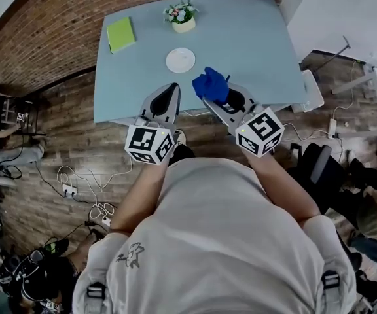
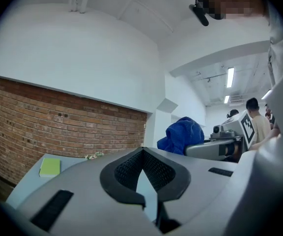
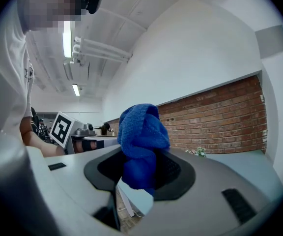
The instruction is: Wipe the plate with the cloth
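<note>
A small white plate lies near the middle of the light blue table. My right gripper is shut on a bunched blue cloth, which sticks up between its jaws at the table's near edge. My left gripper hovers beside it at the same edge, shut with nothing in it. From the left gripper view the blue cloth and the right gripper's marker cube show off to the right. Both grippers are short of the plate.
A green notebook lies at the table's far left corner, and a small potted plant stands behind the plate. A brick wall runs behind the table. Cables and a power strip lie on the wooden floor to the left.
</note>
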The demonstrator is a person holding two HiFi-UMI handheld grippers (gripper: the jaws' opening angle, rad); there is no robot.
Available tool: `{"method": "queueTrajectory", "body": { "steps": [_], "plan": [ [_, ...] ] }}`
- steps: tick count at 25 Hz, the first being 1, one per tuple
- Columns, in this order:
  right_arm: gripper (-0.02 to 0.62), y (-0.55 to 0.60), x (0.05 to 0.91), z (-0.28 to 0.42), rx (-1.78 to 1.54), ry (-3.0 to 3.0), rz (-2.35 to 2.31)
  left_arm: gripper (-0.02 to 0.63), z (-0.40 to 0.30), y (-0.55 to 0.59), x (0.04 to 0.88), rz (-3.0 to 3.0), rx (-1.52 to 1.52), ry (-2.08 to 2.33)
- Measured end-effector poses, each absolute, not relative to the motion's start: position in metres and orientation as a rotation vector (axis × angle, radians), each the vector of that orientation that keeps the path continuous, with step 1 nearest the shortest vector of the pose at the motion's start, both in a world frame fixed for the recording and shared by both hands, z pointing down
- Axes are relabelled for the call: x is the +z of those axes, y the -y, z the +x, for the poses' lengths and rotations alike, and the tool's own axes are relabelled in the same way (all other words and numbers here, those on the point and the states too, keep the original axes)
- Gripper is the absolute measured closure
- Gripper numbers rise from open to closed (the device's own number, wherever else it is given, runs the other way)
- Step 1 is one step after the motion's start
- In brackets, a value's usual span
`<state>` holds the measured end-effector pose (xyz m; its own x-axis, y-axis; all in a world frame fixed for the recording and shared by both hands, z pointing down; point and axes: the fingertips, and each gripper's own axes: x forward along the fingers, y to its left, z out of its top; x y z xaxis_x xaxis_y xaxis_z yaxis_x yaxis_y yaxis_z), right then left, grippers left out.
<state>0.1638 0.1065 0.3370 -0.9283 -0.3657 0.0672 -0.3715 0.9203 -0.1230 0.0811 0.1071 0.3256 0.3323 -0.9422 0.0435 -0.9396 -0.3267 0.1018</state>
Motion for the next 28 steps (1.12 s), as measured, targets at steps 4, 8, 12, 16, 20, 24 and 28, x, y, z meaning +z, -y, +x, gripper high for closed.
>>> {"method": "queueTrajectory", "body": {
  "steps": [4, 8, 12, 16, 20, 24, 28],
  "plan": [
    [0.442, -0.141, 0.336, 0.191, 0.201, 3.039, 0.562, 0.600, 0.110, -0.137, 0.319, 2.479, -0.045, 1.738],
    [0.442, -0.170, 0.336, 0.203, 0.180, 3.048, 0.534, 0.600, 0.125, -0.163, 0.315, 2.498, -0.037, 1.727],
    [0.442, -0.182, 0.341, 0.199, 0.197, 3.023, 0.543, 0.600, 0.127, -0.176, 0.318, 2.511, -0.016, 1.700],
    [0.442, -0.187, 0.348, 0.199, 0.233, 3.016, 0.547, 0.600, 0.130, -0.181, 0.326, 2.499, -0.010, 1.679],
    [0.442, -0.181, 0.347, 0.193, 0.229, 3.012, 0.557, 0.600, 0.122, -0.177, 0.324, 2.489, -0.014, 1.681],
    [0.442, -0.185, 0.349, 0.196, 0.228, 3.018, 0.552, 0.600, 0.123, -0.185, 0.327, 2.472, -0.005, 1.686],
    [0.442, -0.190, 0.351, 0.207, 0.251, 3.020, 0.564, 0.600, 0.134, -0.192, 0.326, 2.479, -0.011, 1.702]
  ]
}}
